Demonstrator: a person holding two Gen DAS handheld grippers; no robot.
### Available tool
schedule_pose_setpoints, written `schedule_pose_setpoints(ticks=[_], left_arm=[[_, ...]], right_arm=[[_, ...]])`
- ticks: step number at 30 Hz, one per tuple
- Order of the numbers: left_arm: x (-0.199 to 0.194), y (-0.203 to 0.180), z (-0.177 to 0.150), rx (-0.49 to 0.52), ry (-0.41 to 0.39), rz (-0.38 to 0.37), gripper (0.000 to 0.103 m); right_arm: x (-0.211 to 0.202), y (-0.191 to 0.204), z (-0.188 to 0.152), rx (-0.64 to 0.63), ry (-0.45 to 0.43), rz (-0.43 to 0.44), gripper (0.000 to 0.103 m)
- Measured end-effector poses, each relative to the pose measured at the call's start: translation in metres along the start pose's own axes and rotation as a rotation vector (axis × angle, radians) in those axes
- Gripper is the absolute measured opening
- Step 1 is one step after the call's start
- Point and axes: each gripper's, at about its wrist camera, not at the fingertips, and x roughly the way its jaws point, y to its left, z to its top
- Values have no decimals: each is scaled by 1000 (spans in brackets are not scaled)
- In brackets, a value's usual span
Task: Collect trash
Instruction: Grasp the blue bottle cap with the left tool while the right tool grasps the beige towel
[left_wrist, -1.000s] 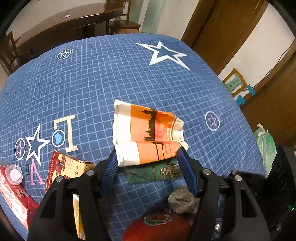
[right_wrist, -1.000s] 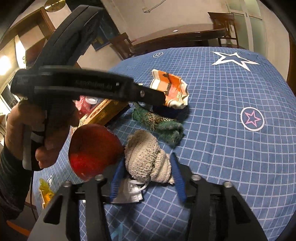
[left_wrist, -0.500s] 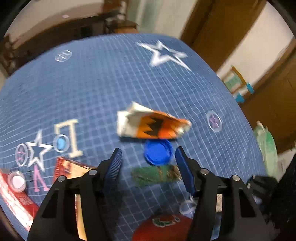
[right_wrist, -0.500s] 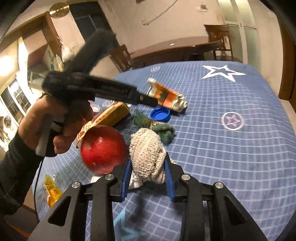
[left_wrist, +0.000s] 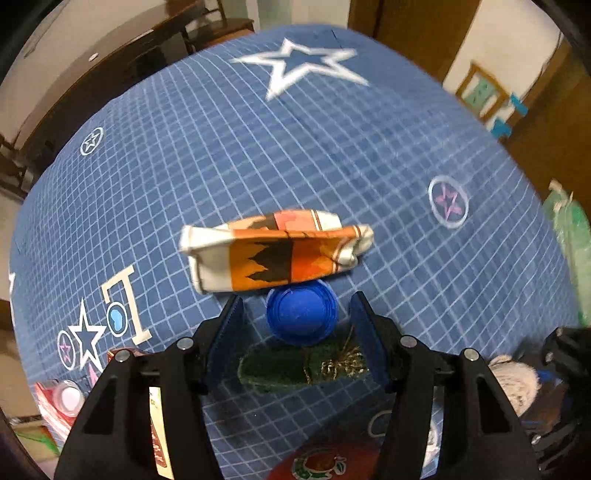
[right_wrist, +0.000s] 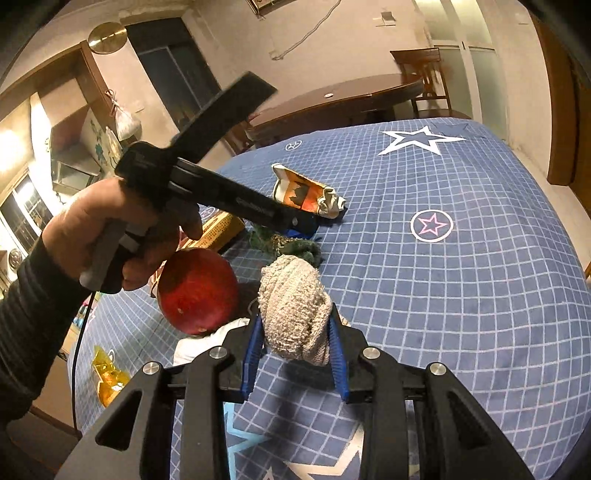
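Note:
A crumpled orange and white carton (left_wrist: 275, 254) lies on the blue checked tablecloth (left_wrist: 332, 147); it also shows in the right wrist view (right_wrist: 306, 192). A blue bottle cap (left_wrist: 302, 316) lies just in front of it. My left gripper (left_wrist: 297, 314) is open, its jaws on either side of the cap and above a dark green rag (left_wrist: 303, 367). My right gripper (right_wrist: 293, 328) is shut on a beige knitted cloth (right_wrist: 293, 317) and holds it off the table.
A red apple (right_wrist: 197, 290) sits left of the beige cloth. A brown box (right_wrist: 218, 230), a red carton with a white lid (left_wrist: 64, 400), white paper (right_wrist: 207, 338) and a yellow wrapper (right_wrist: 109, 378) lie at the near left. A wooden table (right_wrist: 343, 101) and chairs stand behind.
The left gripper let the orange carton go and moved forward over the uncovered blue cap. The right gripper closed on the beige cloth and lifted it.

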Motion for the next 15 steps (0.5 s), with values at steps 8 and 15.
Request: schedule_pose_setpoints(ticks=[8,15], left_arm=[[8,-16,8,67,21,32,40],[0,-20,1,57,-29,44,38]], right_arm=[[-3,7,2,-6,-15,-15,34],[-12,16,5,-25,-37,-44,34]])
